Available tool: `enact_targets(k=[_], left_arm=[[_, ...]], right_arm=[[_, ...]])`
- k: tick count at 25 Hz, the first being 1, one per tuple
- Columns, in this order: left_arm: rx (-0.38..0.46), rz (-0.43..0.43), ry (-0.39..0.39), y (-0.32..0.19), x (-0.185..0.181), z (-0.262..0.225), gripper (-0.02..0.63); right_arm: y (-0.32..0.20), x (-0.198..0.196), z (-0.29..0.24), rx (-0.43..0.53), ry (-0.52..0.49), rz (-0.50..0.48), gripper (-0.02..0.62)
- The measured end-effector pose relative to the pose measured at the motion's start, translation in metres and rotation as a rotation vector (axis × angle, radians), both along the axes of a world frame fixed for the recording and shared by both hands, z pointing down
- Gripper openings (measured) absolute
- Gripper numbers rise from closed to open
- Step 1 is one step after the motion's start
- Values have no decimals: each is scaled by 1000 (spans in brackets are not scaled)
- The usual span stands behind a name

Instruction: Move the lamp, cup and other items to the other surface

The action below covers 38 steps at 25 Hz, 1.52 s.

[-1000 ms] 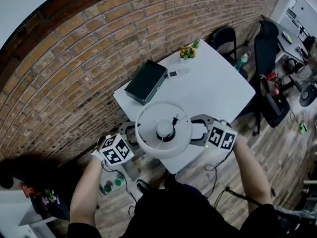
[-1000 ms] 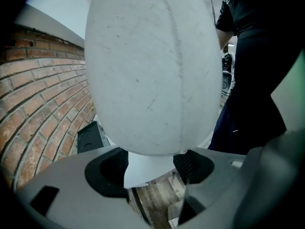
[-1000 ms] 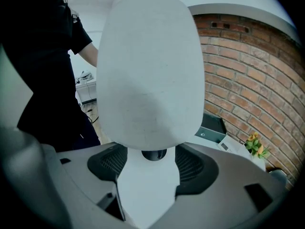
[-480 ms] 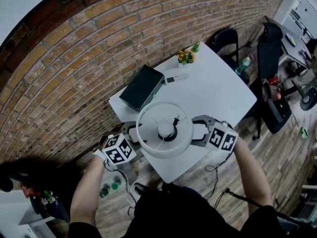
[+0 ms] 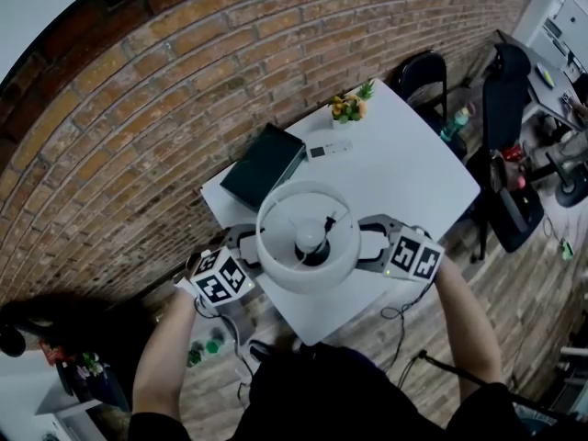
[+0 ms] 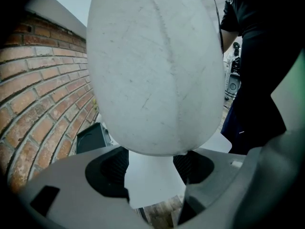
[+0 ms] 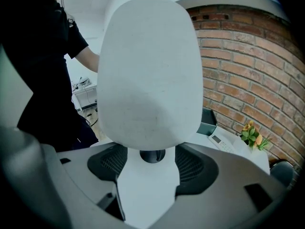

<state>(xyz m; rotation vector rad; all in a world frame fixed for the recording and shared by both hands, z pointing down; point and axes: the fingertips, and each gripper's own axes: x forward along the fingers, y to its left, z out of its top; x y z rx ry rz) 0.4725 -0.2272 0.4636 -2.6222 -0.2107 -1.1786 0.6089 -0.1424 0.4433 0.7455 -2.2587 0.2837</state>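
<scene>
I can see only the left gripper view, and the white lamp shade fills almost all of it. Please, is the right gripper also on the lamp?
Observer: Yes. The right gripper grips the lamp from the opposite side, its jaws wide.
Operator: And what stands further back?
Observer: A small plant with yellow flowers, at the far corner of the white table.

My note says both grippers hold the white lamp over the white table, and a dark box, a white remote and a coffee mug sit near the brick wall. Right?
No mug: the third item is a potted plant, seen in the head view. The rest stands: the left gripper and right gripper hold the lamp over the table, with the dark box and remote near the brick wall.
</scene>
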Motion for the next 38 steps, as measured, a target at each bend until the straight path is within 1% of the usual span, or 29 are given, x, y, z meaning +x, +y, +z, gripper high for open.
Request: enact_targets(k=[5, 9, 12, 17, 19, 22, 25, 29, 32, 34, 38], left_arm=[[-19, -22, 29, 5, 5, -2, 279], [-42, -55, 42, 10, 7, 0, 279], [-55, -78, 51, 16, 6, 3, 279], [-56, -112, 32, 23, -14, 13, 279], [-45, -134, 52, 28, -23, 10, 279], [-38, -175, 88, 43, -42, 6, 279], [-34, -222, 95, 58, -68, 10, 279], [-50, -283, 93, 87, -119, 26, 279], [-67, -333, 95, 112, -167, 37, 279], [-79, -379, 104, 132, -202, 40, 279], [-71, -485, 114, 171, -284, 38, 278]], right_arm=[[5, 5, 5, -4, 6, 8, 316], [6, 7, 6, 12, -3, 48, 310], [8, 9, 11, 24, 18, 70, 311], [22, 15, 27, 16, 77, 99, 316], [33, 13, 30, 1, 76, 103, 310], [49, -1, 31, -3, 66, 106, 293], [60, -24, 29, 14, 75, 97, 293], [74, -74, 30, 10, 68, 68, 293], [91, -121, 37, -8, 51, 43, 291], [104, -155, 41, -12, 58, 10, 290], [120, -234, 36, 24, 59, -51, 284]])
